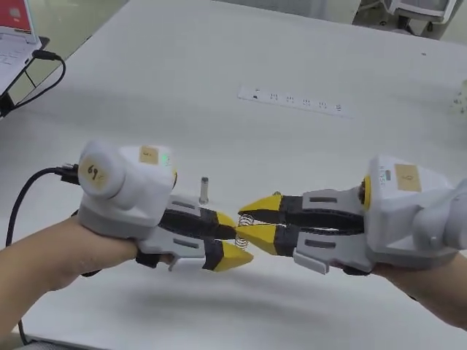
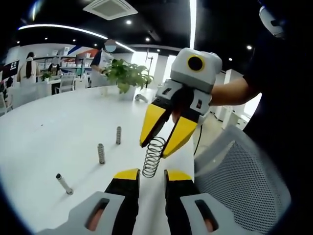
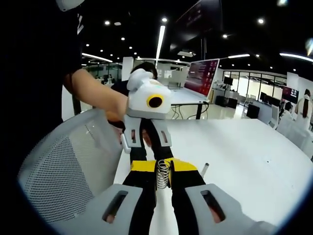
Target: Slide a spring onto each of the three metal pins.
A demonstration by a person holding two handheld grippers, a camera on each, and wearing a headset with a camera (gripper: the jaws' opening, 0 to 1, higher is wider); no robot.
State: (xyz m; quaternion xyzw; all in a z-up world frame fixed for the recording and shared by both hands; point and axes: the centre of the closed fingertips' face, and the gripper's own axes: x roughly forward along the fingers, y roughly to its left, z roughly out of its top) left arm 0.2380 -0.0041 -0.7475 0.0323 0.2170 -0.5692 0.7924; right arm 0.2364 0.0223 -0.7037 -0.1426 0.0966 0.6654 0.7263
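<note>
Between the yellow-tipped jaws of the right gripper (image 3: 164,167) sits a small coiled steel spring (image 2: 153,157), clamped near its upper end, with a yellow tip pressed against each side of it. The spring hangs clear of the table. Its free end reaches down into the gap of the left gripper (image 2: 152,175), which meets the right one tip to tip. The left jaws stand apart, wider than the coil. I cannot tell whether either of them touches it.

Both grippers are white and grey with black fingers, and each is held in a bare hand low over the white table (image 1: 219,87). In the head view they come in from opposite sides.

Just behind their meeting point, a bare metal pin (image 1: 204,189) stands upright on the table with nothing around it. In the left gripper view, two more pins stand beyond it in a loose row. The nearer sprung pin (image 2: 101,153) and the farther sprung pin (image 2: 118,135) each carry a spring coiled around the shaft.

Farther back on the table lies a long white power strip (image 1: 292,100). A black cable (image 1: 29,189) runs from the left gripper's rear towards the table edge. A grey mesh chair (image 2: 234,171) shows beside the table.
</note>
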